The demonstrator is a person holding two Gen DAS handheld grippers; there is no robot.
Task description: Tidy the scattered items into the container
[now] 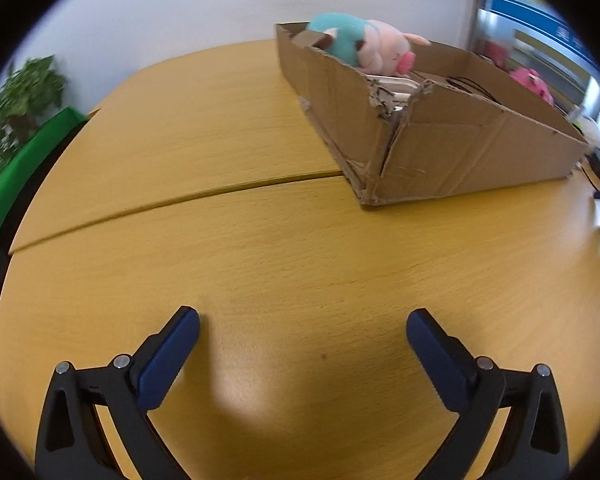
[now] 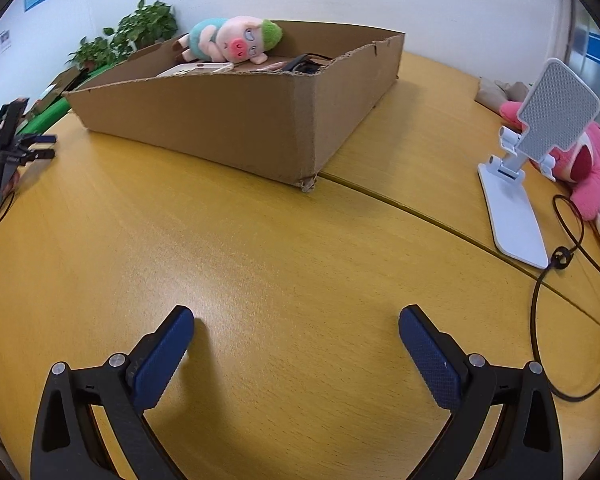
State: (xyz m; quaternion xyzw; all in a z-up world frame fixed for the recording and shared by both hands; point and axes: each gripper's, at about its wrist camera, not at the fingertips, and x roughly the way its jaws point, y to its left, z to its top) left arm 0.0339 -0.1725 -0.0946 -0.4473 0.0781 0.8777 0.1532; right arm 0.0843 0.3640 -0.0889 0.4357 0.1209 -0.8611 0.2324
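- While both my grippers hang over it, the yellow wooden table [image 2: 260, 240] fills most of each view; a curved seam [image 1: 180, 196] runs across it where two tabletop sections meet.
- Next in size is the cardboard box [image 2: 236, 120], the container, open at the top and resting on the table well ahead of my grippers. Its near corner is torn and frayed in my left wrist view [image 1: 392, 108].
- Inside the box a plush pig [image 2: 232, 42] in a teal outfit lies on its side against the back wall. Beside it lie a flat white item [image 2: 198, 68] and some dark items [image 2: 304, 65] that I cannot make out.
- At the table's right edge lies a pink plush toy [image 2: 592, 176], outside the box and well apart from it.
- Just in front of that toy stands a white phone stand [image 2: 540, 148], its perforated plate tilted back, with its base flat on the table.
- A black cable [image 2: 540, 300] loops across the table near the stand's base.
- Green potted plants [image 2: 140, 32] stand beyond the table's far left.
- My right gripper [image 2: 296, 320] has its blue pads spread wide with only bare table between them.
- My left gripper [image 1: 302, 322] is likewise spread wide and holds nothing; it also shows small at the left edge of my right wrist view [image 2: 40, 146].
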